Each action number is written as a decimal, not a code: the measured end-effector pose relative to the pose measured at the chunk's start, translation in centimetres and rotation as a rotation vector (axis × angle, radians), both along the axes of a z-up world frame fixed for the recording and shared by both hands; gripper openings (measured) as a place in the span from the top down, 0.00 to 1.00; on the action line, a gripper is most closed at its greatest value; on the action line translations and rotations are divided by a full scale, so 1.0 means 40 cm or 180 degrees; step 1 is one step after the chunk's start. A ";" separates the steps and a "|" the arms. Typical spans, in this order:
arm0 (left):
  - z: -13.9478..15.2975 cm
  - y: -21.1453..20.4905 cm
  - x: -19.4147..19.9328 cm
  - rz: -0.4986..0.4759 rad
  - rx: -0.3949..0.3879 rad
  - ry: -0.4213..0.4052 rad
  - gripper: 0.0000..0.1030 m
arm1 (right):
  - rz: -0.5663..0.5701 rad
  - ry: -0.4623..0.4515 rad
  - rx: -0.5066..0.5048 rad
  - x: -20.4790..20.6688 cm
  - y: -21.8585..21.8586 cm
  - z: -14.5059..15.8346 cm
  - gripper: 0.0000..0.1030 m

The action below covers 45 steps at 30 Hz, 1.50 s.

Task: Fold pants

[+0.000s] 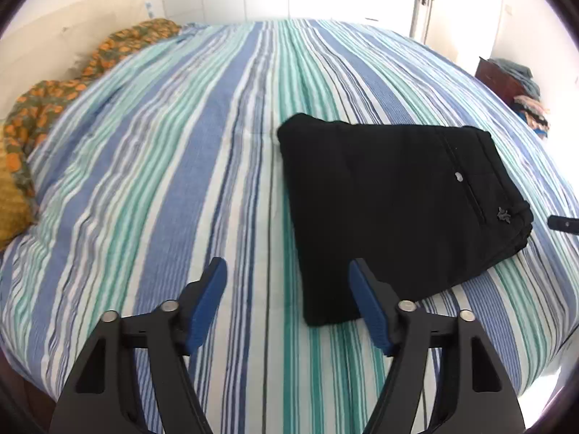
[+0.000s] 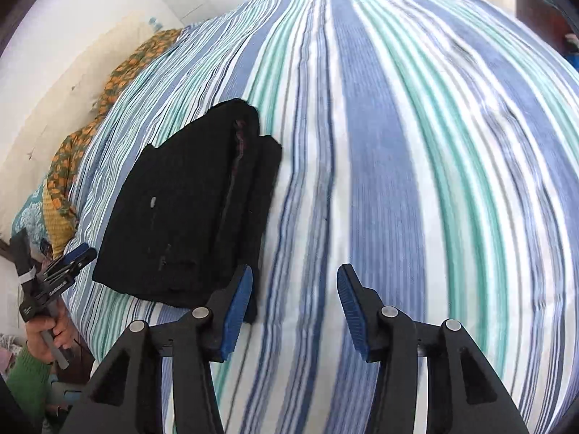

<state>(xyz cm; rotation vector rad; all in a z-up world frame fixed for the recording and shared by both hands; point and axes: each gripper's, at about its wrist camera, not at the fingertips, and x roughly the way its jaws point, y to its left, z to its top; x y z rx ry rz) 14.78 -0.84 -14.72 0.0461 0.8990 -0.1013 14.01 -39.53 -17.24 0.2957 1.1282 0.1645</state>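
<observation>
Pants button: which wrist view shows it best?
Left wrist: the button on the folded pants shows round and sharp beside the pocket seam. Right wrist shows it only as a small pale smear.

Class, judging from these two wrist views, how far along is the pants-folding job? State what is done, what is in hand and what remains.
Done: the black pants lie as a compact folded stack on the striped bedspread. In hand: nothing; the left gripper and right gripper both stand open and empty beside the stack. Left: apparently little, perhaps only squaring the slightly uneven layered edge.

Bright daylight, blown-out white walls, strong fisheye bending, dark corner vignettes, right wrist view motion-blurred
</observation>
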 end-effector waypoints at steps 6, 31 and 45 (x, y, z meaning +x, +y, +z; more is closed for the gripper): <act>0.023 0.027 -0.168 0.0495 0.0131 -0.0329 0.04 | -0.0625 -0.0626 -0.0170 -0.261 0.034 0.089 0.01; 0.079 -0.162 -0.164 0.0552 0.0320 -0.0082 0.03 | -0.0024 -0.1025 -0.1036 -0.414 0.226 0.063 0.01; 0.062 -0.300 -0.134 0.0258 0.0408 0.0164 0.03 | -0.0183 -0.0939 -0.0746 -0.410 0.155 0.068 0.01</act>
